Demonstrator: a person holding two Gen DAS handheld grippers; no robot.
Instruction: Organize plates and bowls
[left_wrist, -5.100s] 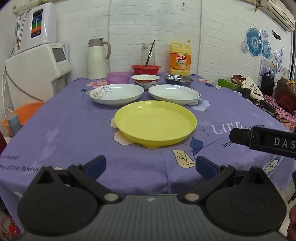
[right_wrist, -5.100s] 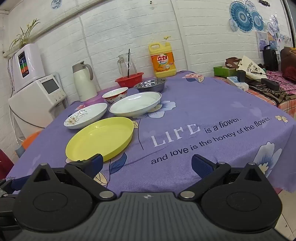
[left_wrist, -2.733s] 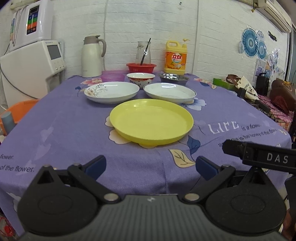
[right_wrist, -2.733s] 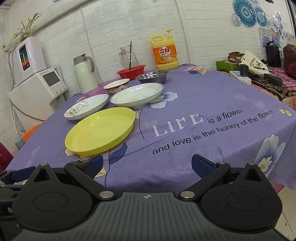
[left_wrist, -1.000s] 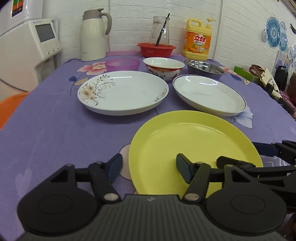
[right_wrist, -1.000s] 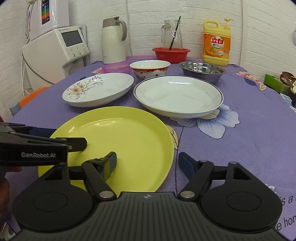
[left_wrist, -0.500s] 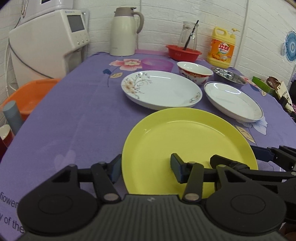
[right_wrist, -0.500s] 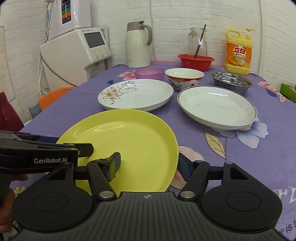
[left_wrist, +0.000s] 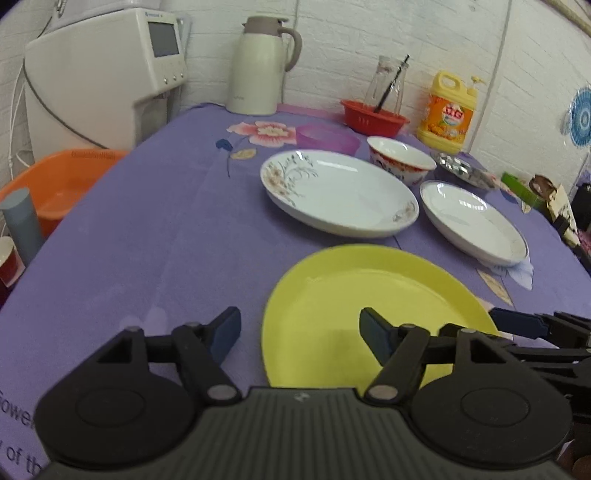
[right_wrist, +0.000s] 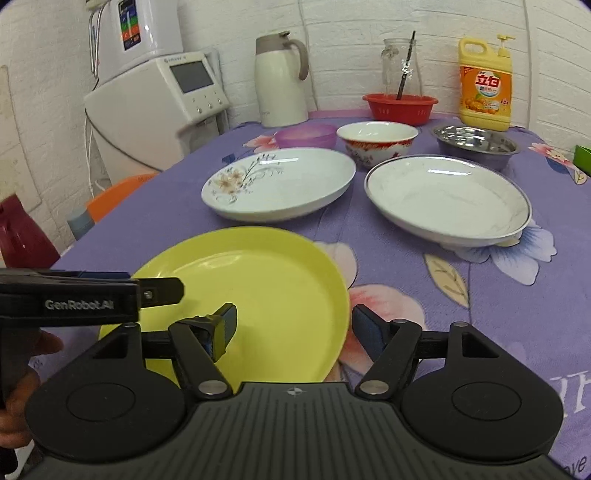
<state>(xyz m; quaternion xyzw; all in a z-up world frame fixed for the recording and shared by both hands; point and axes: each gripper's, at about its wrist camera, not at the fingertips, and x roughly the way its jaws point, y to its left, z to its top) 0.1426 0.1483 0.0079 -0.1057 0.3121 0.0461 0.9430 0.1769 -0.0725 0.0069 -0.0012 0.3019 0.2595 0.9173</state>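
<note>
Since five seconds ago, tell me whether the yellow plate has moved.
Yes. The yellow plate slid left; the tablecloth's pink flower now shows beyond its right rim.

Bright, even light; slight blur, perhaps motion.

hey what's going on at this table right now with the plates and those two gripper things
A person holds two handheld grippers at the near edge of a round yellow plastic plate on the purple flowered tablecloth. The left gripper straddles the plate's left rim, its jaws opening, pads not pressing. The right gripper straddles the right rim, open too. Behind wait a white floral plate, a white rimmed plate and three bowls, unstacked.
</note>
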